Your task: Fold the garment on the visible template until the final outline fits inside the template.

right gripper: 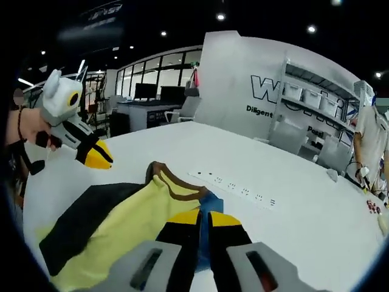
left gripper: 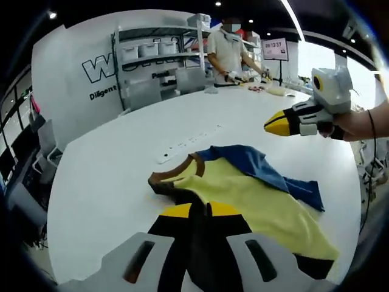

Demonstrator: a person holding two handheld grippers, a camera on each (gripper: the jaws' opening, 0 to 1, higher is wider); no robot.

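A yellow garment (left gripper: 243,194) with a brown collar (left gripper: 173,179) and a blue part (left gripper: 273,173) lies crumpled on the white table (left gripper: 121,182). A flat black panel (right gripper: 85,219) shows under its edge; I cannot tell whether it is the template. My left gripper (left gripper: 199,210) hovers just short of the collar, jaws together, nothing in them. It also appears as the left gripper (right gripper: 100,157) held in the air beside the garment (right gripper: 127,225). My right gripper (right gripper: 205,217) is shut above the blue part (right gripper: 209,201). Seen from the left, the right gripper (left gripper: 273,125) hangs shut and empty beyond the garment.
A row of flush sockets (left gripper: 182,146) sits in the tabletop behind the garment. A person (left gripper: 228,45) works at the table's far end among small items (left gripper: 267,88). Shelves with bins (left gripper: 152,55) stand at the wall. Chairs (left gripper: 45,152) line the table's left edge.
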